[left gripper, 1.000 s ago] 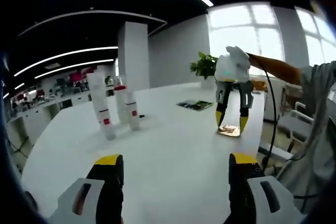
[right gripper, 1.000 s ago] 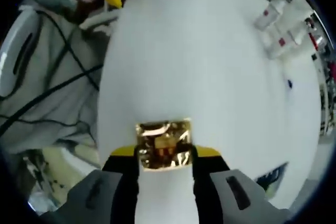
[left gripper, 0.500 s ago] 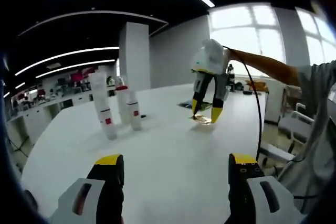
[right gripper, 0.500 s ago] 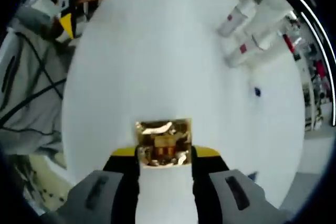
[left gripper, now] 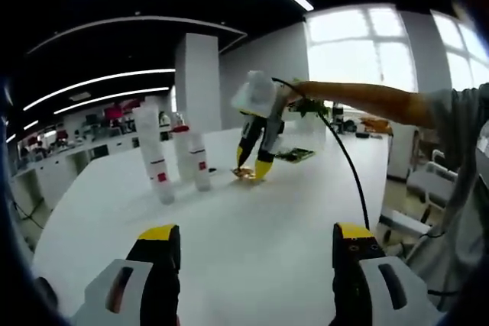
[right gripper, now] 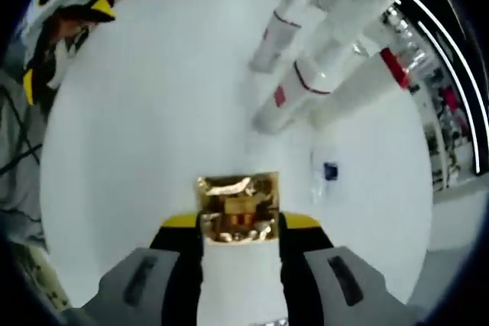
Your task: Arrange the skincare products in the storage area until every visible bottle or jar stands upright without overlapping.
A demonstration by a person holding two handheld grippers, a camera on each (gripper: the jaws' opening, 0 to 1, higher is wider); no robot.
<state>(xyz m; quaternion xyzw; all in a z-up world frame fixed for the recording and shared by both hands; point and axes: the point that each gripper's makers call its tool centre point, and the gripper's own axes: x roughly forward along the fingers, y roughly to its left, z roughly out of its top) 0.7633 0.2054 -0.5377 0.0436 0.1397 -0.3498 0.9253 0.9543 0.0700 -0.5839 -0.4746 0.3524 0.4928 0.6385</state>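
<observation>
Three white tubes [left gripper: 157, 159] stand upright on the table [left gripper: 252, 227]; the right gripper [right gripper: 239, 223], clamped on a gold jar [right gripper: 238, 208], hovers close and risks toppling them. The left gripper [left gripper: 248, 238] gapes empty.

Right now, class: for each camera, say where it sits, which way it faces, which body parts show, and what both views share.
Left gripper view: rides the left gripper, low, looking level across the white table; the person's outstretched arm shows.
Right gripper view: rides the right gripper, looking down at the table, holding a shiny gold packet.
Shared: the upright white tubes with red bands, the table, the packet.
</observation>
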